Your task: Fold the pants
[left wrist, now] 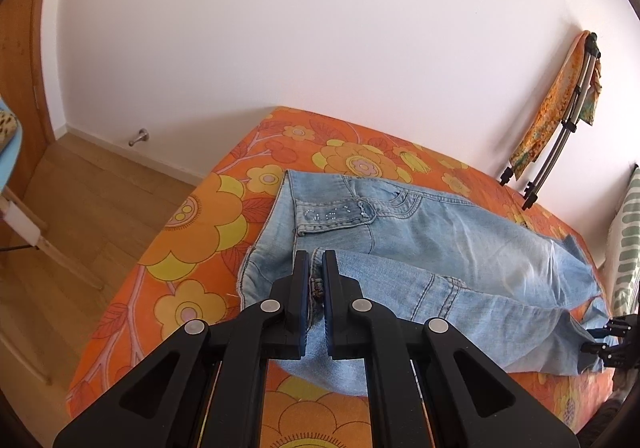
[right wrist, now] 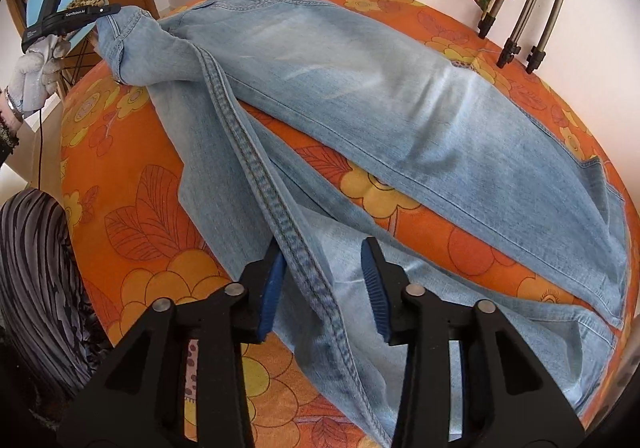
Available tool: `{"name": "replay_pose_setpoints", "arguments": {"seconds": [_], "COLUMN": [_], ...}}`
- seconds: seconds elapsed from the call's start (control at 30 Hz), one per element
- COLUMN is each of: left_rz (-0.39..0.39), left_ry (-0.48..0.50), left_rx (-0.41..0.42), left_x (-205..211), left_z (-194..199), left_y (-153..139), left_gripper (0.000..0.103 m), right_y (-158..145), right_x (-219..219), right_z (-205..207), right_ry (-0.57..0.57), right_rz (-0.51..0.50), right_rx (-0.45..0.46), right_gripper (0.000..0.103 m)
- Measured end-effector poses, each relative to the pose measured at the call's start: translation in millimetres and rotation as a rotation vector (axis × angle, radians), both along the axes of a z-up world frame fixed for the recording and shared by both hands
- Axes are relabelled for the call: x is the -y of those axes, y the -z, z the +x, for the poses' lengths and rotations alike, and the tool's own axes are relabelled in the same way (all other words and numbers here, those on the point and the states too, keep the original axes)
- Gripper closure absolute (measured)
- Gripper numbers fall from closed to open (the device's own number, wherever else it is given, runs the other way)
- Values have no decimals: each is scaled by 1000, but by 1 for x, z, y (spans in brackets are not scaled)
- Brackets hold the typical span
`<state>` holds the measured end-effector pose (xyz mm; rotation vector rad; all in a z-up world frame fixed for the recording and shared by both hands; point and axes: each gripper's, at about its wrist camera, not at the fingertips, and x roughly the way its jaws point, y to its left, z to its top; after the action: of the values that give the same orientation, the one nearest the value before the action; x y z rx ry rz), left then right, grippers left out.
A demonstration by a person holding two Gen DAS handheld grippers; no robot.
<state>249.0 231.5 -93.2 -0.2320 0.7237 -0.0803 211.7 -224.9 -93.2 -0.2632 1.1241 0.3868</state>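
Light blue jeans (left wrist: 440,244) lie spread on a bed with an orange flowered cover (left wrist: 192,216). My left gripper (left wrist: 316,268) is shut on the waistband of the jeans near the fly and lifts it slightly. In the right wrist view the jeans (right wrist: 360,88) stretch away, both legs apart with cover showing between them. My right gripper (right wrist: 324,268) is open, its fingers straddling the dark inner seam of the near leg (right wrist: 280,216). The left gripper (right wrist: 68,18) shows at far left holding the bunched waist. The right gripper (left wrist: 612,336) shows at the right edge.
A white wall runs behind the bed. A folding rack with a patterned cloth (left wrist: 560,116) leans against it at the back right. Wooden floor (left wrist: 80,208) and a door lie left of the bed. A striped pillow (left wrist: 624,240) is at the right edge.
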Motion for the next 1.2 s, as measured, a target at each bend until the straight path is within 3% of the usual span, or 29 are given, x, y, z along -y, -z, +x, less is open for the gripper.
{"name": "replay_pose_setpoints", "arguments": {"seconds": [0.07,0.27,0.4,0.57,0.67,0.77,0.87,1.0,1.13,1.17,1.2], "left_rz": [-4,-58,-66,-93,-95,-43,-66,-77,-136,-147,-156], "left_ry": [-9,-38,16,71,85,96,130,178,216,216,219], "left_rx": [0,2,0,-63,-57,-52,-48,-49,-82,-88,-90], "left_x": [-1,-12,-9,-7,-4,4,5,12,12,12,11], "left_z": [-4,-28,-41,-46,-47,-42,-37,-29,-19,-17,-15], "left_y": [2,10,17,34,33,29,27,20,19,20,21], "left_gripper": [98,98,98,97,80,67,51,46,47,57,85], "right_y": [3,0,-4,-3,-2,-3,-3,-2,-1,-1,-1], "right_x": [2,-14,-19,-20,-20,-22,-23,-23,-21,-21,-21], "right_z": [-8,-34,-45,-46,-45,-44,-43,-42,-42,-41,-41], "right_ry": [-8,-24,-30,-20,-12,-9,-8,-8,-8,-6,-4], "right_rz": [10,-47,-79,-92,-92,-94,-100,-101,-111,-112,-115], "right_rx": [-20,44,75,65,58,60,61,57,60,61,64], "right_gripper": [93,98,98,98,98,98,98,98,98,98,98]}}
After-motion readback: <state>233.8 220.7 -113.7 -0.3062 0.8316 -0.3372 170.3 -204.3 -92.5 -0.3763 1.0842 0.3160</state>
